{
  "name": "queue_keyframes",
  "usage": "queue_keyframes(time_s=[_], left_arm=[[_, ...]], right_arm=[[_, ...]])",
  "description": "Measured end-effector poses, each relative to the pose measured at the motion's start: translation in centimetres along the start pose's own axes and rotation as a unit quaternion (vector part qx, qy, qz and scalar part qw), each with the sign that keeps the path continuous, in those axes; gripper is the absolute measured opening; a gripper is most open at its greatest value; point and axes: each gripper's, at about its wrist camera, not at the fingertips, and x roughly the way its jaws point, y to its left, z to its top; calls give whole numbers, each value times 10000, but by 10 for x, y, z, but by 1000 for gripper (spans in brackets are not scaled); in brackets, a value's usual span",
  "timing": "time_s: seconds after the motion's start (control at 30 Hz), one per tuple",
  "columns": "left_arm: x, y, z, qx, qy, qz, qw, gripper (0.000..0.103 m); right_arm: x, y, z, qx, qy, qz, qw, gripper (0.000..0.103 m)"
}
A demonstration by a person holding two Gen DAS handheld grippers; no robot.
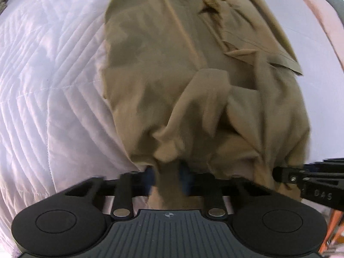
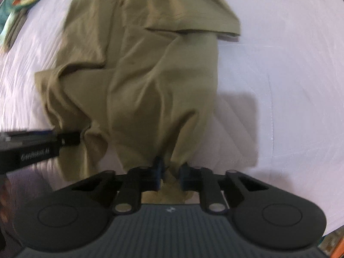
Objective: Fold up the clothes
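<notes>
Left wrist view is pretty blurry near the left gripper (image 1: 168, 177), but its blue pads are pinched on a bunched edge of the one tan garment (image 1: 172, 68). The garment's far end is cut off at the top of both views, so what kind it is I can't tell. It lies on the pale quilt (image 1: 49, 81), long axis running straight away from the grippers. The right gripper (image 2: 169, 175) is clamped on the near edge too, just beside the left one.
</notes>
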Motion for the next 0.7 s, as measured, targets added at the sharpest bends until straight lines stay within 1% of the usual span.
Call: queue_keyframes(time_s=[0.1, 0.17, 0.27, 0.4, 0.47, 0.5, 0.53, 0.57, 0.6, 0.63, 0.67, 0.7], left_arm=[[-17, 9, -9, -115, 89, -174, 9997, 13], [-28, 18, -18, -180, 187, -220, 9994, 13], [-38, 37, -35, -266, 498, -154, 9983, 13], [-37, 56, -52, -395, 870, 194, 9952, 13], [-37, 65, -54, -600, 948, 213, 9935, 14], [-40, 67, -54, -637, 883, 208, 9938, 17], [-47, 67, -53, -561, 723, 182, 9956, 21], [-54, 64, -51, -430, 573, 166, 9973, 21], [-59, 61, -46, -312, 410, 162, 9985, 24], [-64, 58, -41, -216, 231, 154, 9994, 28], [-68, 55, -36, -147, 81, 135, 9998, 38], [-70, 53, -32, -124, -4, 103, 9999, 47]], right_arm=[[-16, 7, -7, -260, 78, 25, 9996, 12], [-30, 7, -10, -344, 117, 22, 9993, 12], [-28, -1, -12, -426, 446, -234, 9978, 12], [-25, -12, -15, -533, 883, -576, 9930, 13], [-23, -18, -16, -586, 1100, -746, 9894, 21], [-22, -20, -17, -612, 1209, -831, 9873, 25], [-21, -23, -18, -637, 1299, -905, 9853, 34], [-22, -23, -20, -639, 1283, -912, 9855, 41], [-27, -23, -22, -587, 1108, -812, 9888, 44], [-32, -24, -24, -518, 926, -710, 9918, 50], [-36, -25, -25, -386, 732, -600, 9948, 60], [-38, -27, -26, -224, 579, -497, 9968, 64]])
